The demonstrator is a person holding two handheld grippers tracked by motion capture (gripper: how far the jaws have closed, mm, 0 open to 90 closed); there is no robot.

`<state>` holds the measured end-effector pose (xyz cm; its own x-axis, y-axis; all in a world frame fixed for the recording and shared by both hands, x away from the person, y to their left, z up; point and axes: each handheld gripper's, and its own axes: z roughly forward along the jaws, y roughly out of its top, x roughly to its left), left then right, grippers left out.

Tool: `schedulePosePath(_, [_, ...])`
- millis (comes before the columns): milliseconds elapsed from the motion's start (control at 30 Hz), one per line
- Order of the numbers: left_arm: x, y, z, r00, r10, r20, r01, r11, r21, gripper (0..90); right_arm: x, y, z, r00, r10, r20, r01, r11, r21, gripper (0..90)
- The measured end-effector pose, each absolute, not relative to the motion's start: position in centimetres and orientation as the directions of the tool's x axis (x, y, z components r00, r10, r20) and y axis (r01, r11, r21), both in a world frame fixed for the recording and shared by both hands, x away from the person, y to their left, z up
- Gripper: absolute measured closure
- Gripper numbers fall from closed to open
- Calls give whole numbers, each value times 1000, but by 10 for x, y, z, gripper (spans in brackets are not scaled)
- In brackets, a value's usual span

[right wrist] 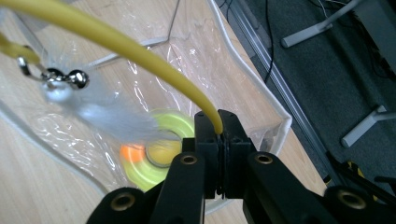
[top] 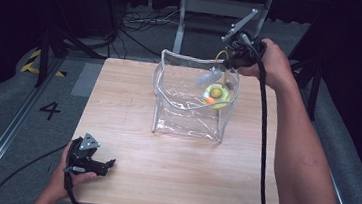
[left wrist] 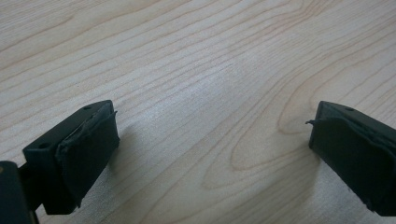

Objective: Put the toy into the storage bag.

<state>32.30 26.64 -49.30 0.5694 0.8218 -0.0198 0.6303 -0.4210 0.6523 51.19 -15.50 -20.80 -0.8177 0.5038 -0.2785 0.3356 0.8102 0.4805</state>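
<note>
Nearest the person, the left gripper (top: 105, 165) lies low over the wooden table (top: 132, 122) at its near left corner, held in the left hand (top: 69, 171). In the left gripper view its two black fingers (left wrist: 88, 149) stand wide apart with bare wood between them; they grasp nothing and touch nothing but sit just above the tabletop.

Farther back, near the middle of the table, stands a clear plastic bag (top: 187, 117) with a white rim, its mouth open upward. Inside it, toward the right side, lies a yellow-green round toy (top: 216, 95) with an orange spot.

Over the far right corner of the bag, the right hand (top: 273, 65) holds the right gripper (right wrist: 219, 128) pointing down into the opening. Its fingers (right wrist: 205, 135) are clenched tight on the end of a thin yellow wand (right wrist: 116, 44), which curves up and away from them. From the wand's other end a small metal clasp (right wrist: 63, 79) hangs, with a white feather (right wrist: 107, 112) dangling inside the bag just above the round toy.
</note>
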Motion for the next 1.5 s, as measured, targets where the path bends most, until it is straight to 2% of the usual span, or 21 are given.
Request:
schedulePosePath(467, [323, 266, -493, 570, 821, -21, 630, -421, 653, 17, 510, -155, -265, -873, 445, -199, 340, 848, 406, 880])
schedulePosePath(833, [324, 266, -493, 571, 821, -15, 627, -423, 654, 16, 504, -148, -270, -890, 417, -183, 325, 863, 387, 875])
schedulePosePath(1000, [324, 266, -493, 571, 821, -15, 627, -423, 654, 16, 501, -153, -269, -885, 429, -183, 326, 850, 413, 833])
schedulePosePath(1133, [324, 266, -493, 571, 821, -15, 626, -423, 654, 16, 493, -157, -266, -881, 436, -185, 313, 829, 464, 753])
schedulePosePath(1300, [324, 266, -493, 570, 821, -15, 627, -423, 655, 16, 483, -163, -264, -879, 434, -198, 292, 818, 495, 714])
schedulePosePath(1500, [324, 266, -493, 570, 821, -15, 627, -423, 655, 16, 459, -186, -249, -861, 451, -235, 250, 777, 577, 649])
